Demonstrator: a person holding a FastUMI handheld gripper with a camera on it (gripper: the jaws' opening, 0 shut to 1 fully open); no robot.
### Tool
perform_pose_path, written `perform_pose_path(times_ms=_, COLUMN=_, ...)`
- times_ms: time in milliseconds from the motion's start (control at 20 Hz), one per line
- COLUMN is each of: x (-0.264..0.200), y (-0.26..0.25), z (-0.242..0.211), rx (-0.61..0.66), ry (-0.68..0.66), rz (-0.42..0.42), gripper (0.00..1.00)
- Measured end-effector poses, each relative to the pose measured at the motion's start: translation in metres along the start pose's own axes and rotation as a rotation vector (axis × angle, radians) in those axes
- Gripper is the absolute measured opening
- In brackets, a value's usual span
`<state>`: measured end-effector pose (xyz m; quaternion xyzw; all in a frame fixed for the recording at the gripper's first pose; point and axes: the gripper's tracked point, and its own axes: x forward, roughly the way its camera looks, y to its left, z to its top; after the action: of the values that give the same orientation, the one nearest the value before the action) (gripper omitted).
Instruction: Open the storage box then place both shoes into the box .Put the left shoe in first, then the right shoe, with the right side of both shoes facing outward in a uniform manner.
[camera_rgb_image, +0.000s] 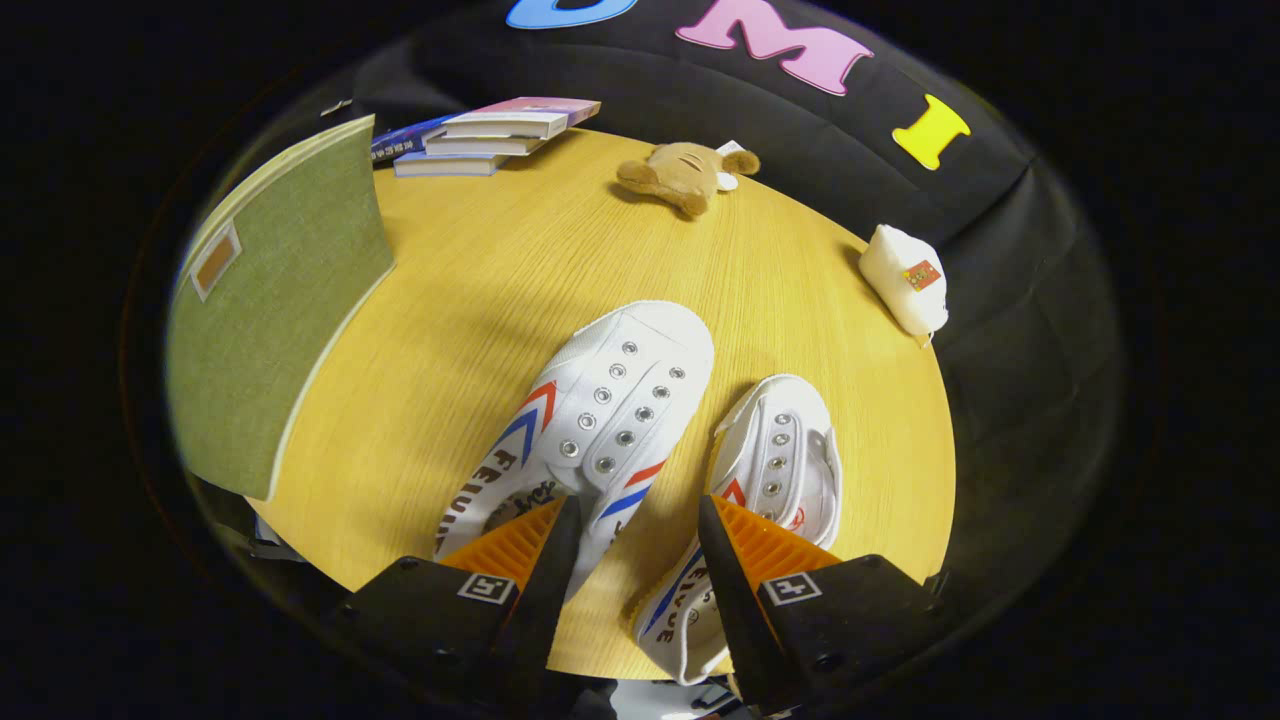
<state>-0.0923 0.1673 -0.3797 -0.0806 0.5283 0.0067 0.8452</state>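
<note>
On the wooden table (470, 290), two white canvas shoes are seen lying side by side just ahead of the gripper (632, 525), whose fingers are spread apart and hold nothing. One finger overlaps the heel end of the larger-looking shoe (590, 420), the other the smaller-looking shoe (780, 460), with bare table between them. A green fabric storage box (270, 310) stands well apart to one side, and its lid appears to be closed. Which shoe is the left one cannot be told with certainty. Opening the box is judged to be the step in hand, so the gripper should be carried over to the lid edge, closed on the flap firmly, and lifted in a smooth arc. A stack of books (480, 135), a plush toy (685, 172) and a white pouch (905, 280) lie beyond and need not be disturbed.
</note>
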Motion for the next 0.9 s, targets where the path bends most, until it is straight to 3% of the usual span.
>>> perform_pose_path(times_ms=100, x=0.008, y=-0.006, z=0.007, rx=0.018, ry=-0.021, rz=-0.072, gripper=0.71)
perform_pose_path(times_ms=250, x=0.013, y=-0.002, z=0.011, rx=0.14, ry=-0.065, rz=-0.08, gripper=0.66)
perform_pose_path(times_ms=300, x=0.013, y=0.004, z=0.01, rx=0.18, ry=-0.087, rz=-0.05, gripper=0.61)
perform_pose_path(times_ms=400, x=0.017, y=0.017, z=0.006, rx=0.281, ry=-0.074, rz=0.03, gripper=0.35)
perform_pose_path(times_ms=550, x=0.017, y=0.019, z=0.007, rx=0.37, ry=-0.058, rz=0.119, gripper=0.2)
perform_pose_path(times_ms=600, x=0.016, y=0.018, z=0.008, rx=0.386, ry=-0.056, rz=0.144, gripper=0.1)
perform_pose_path(times_ms=900, x=-0.009, y=0.021, z=0.033, rx=0.424, ry=-0.102, rz=0.231, gripper=0.06)
